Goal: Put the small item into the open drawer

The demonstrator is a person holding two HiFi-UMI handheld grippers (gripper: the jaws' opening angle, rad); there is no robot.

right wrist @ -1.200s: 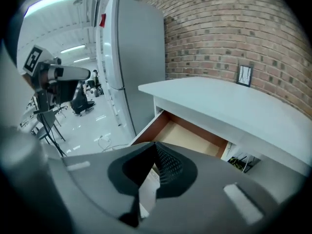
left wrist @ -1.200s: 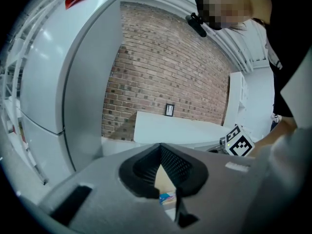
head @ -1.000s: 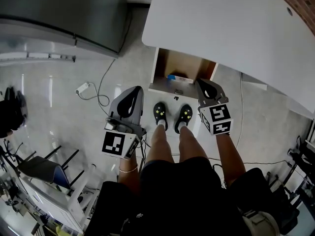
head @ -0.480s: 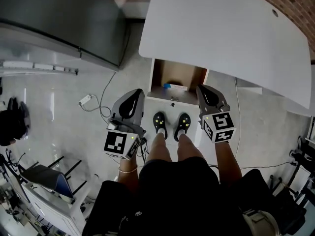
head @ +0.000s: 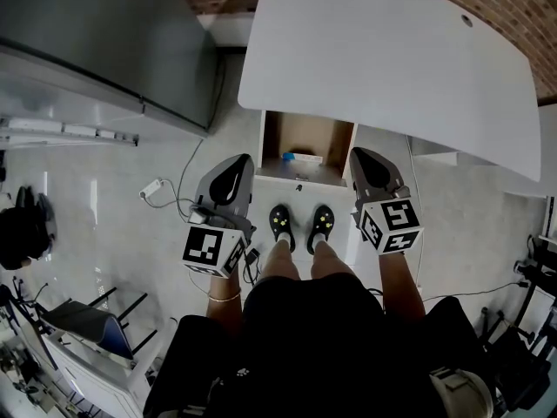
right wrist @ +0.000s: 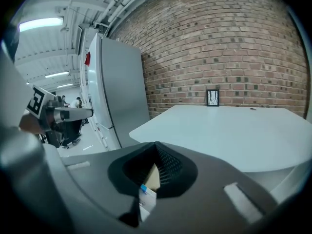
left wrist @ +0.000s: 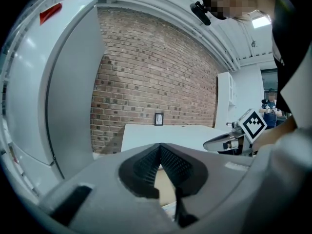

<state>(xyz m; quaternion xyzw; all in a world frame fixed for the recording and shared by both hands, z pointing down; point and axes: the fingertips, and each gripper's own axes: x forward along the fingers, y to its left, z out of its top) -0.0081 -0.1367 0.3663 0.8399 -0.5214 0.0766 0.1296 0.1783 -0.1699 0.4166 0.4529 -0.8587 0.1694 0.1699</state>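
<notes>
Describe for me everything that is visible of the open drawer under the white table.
The open drawer is pulled out from under the white table, toward the person's shoes. Its inside looks like brown wood, with pale side walls and a white front panel that bears a small dark fitting. A small white and blue item lies on its floor, toward the front panel. Its back part is hidden under the table.

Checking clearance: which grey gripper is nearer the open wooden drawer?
Right gripper: in head view its tip nearly meets the drawer's right wall; left gripper leaves a gap.
</notes>
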